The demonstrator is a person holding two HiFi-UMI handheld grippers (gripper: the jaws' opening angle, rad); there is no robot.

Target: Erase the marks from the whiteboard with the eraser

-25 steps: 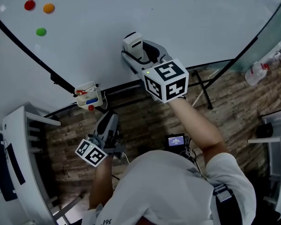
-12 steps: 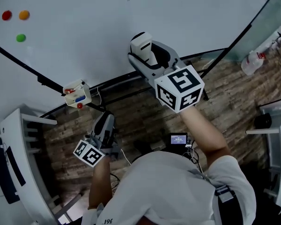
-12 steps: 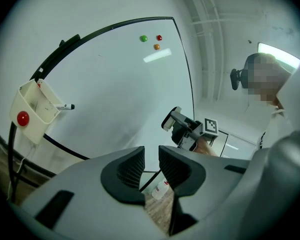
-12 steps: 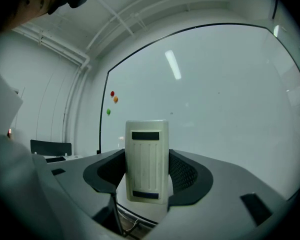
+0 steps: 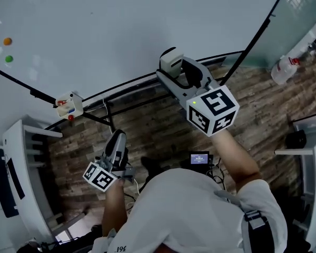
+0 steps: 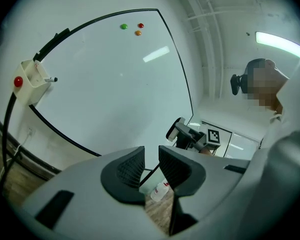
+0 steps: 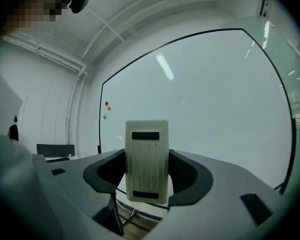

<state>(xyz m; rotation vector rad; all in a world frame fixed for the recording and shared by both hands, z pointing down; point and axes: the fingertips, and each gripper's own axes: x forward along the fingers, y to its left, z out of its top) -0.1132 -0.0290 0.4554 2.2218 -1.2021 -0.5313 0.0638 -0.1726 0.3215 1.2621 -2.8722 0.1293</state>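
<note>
The big whiteboard (image 5: 121,25) fills the top of the head view, and I see no pen marks on it. My right gripper (image 5: 175,70) is shut on a white block eraser (image 5: 171,61), held close to the board's lower black edge. In the right gripper view the eraser (image 7: 147,159) stands upright between the jaws, facing the board (image 7: 205,99). My left gripper (image 5: 117,138) hangs lower, over the floor and away from the board. Its jaws (image 6: 151,164) are a narrow slit apart and hold nothing.
Red, orange and green magnets (image 5: 7,41) sit at the board's far left. A white marker holder (image 5: 68,106) hangs on the lower frame. A spray bottle (image 5: 284,70) stands at the right. White furniture (image 5: 21,167) flanks the brick-patterned floor (image 5: 147,125).
The right gripper with the eraser has drifted right and down toward the board's lower edge. The magnets and marker holder have slid left in view. The left gripper has sunk slightly.
</note>
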